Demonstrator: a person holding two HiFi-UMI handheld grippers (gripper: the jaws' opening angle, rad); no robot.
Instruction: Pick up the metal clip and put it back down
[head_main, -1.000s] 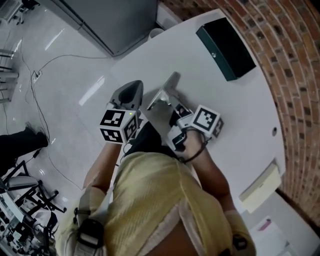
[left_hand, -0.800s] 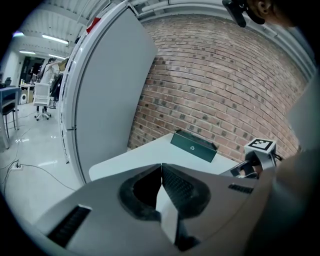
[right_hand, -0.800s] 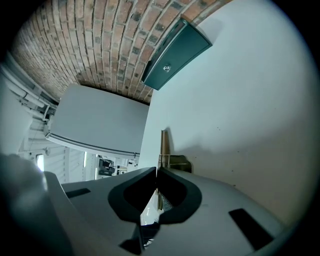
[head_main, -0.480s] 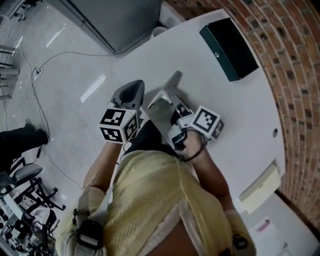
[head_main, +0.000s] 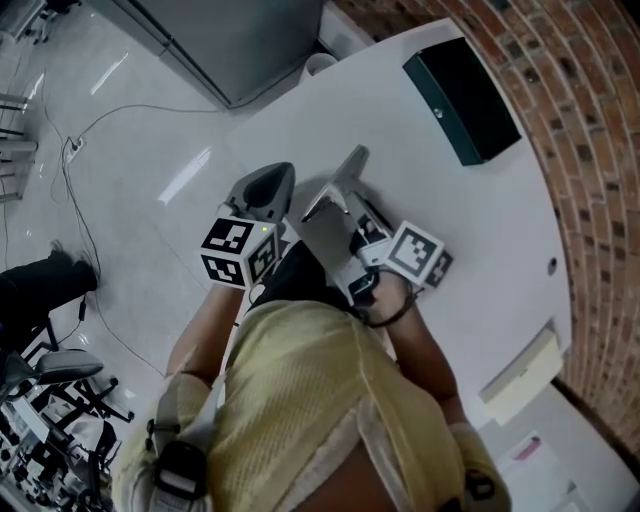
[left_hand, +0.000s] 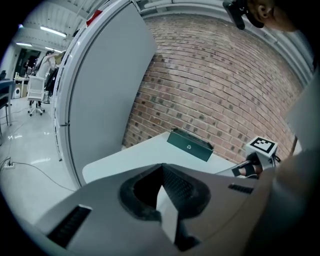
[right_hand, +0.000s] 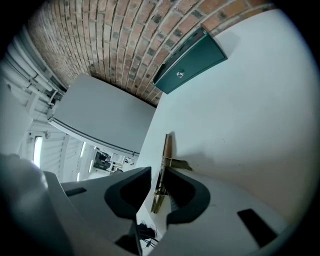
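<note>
Brass-coloured thin metal clip (right_hand: 161, 175) stands on edge on the white round table (right_hand: 240, 115), between the jaws of the right gripper (right_hand: 156, 174). Those jaws have just been opening and now stand released: a gap shows on the clip's left side, while its right side lies close against the other jaw. The dark green rectangular box (right_hand: 192, 62) rests at one o'clock from the clip, near the brick wall (right_hand: 125, 30). At nine o'clock of the right gripper, the left gripper (left_hand: 162, 167) hangs clenched and empty.
</note>
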